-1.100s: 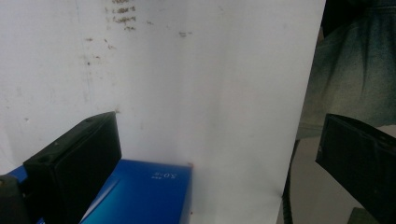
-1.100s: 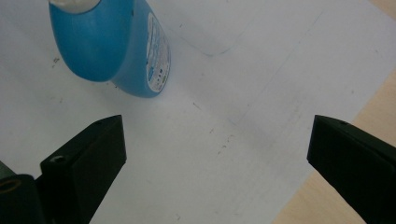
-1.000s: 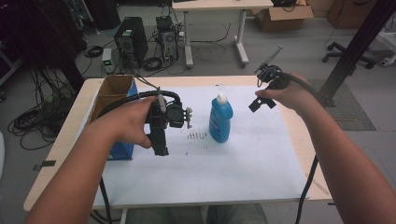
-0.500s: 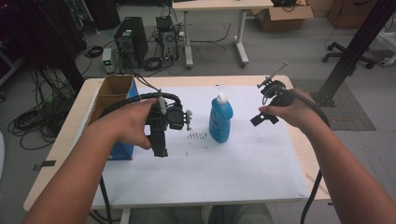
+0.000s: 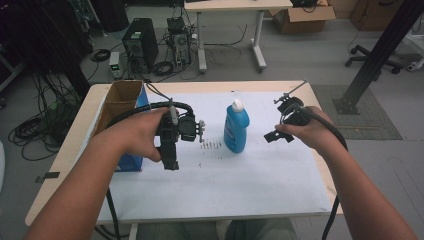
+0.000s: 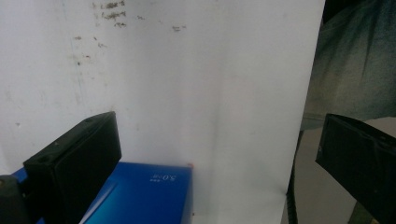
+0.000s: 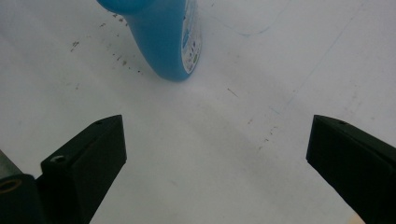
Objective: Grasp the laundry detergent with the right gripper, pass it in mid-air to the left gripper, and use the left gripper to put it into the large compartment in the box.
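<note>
- Right gripper view: my right gripper (image 7: 219, 163) has jaws spread wide, nothing between them; blue bottle (image 7: 163, 37) stands upright ahead, left of centre, apart.
- Left gripper (image 6: 219, 163): jaws spread, blue box (image 6: 144, 196) beside the left jaw.

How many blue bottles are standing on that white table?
1. The blue bottle stands upright near the table's middle, between the left tool and the right tool; more could be hidden inside the cardboard box.
</note>
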`<move>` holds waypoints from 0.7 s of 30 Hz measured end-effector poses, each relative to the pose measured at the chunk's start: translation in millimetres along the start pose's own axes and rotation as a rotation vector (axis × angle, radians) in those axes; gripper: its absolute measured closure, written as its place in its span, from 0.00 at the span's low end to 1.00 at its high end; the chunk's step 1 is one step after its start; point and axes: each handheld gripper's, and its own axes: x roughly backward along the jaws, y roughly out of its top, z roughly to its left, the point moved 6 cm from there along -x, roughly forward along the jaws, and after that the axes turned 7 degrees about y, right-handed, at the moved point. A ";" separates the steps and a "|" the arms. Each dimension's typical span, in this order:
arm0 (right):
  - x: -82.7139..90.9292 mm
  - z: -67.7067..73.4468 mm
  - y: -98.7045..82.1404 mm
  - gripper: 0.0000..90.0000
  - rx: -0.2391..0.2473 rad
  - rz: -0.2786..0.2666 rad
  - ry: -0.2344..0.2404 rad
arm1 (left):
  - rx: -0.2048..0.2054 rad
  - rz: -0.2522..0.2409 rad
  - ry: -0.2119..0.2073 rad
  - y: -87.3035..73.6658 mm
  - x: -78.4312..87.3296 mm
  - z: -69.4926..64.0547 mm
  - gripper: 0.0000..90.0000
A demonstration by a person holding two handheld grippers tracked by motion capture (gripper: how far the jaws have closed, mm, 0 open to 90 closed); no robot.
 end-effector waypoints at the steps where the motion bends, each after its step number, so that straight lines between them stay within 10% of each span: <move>1: -2.4 1.2 -0.3 0.06 0.003 -0.007 0.003 | -0.001 -0.001 0.000 0.2 -0.1 0.1 0.00; 21: -46.3 16.1 -7.8 0.06 0.017 -0.099 0.054 | -0.011 0.004 0.004 1.2 0.0 -4.7 0.00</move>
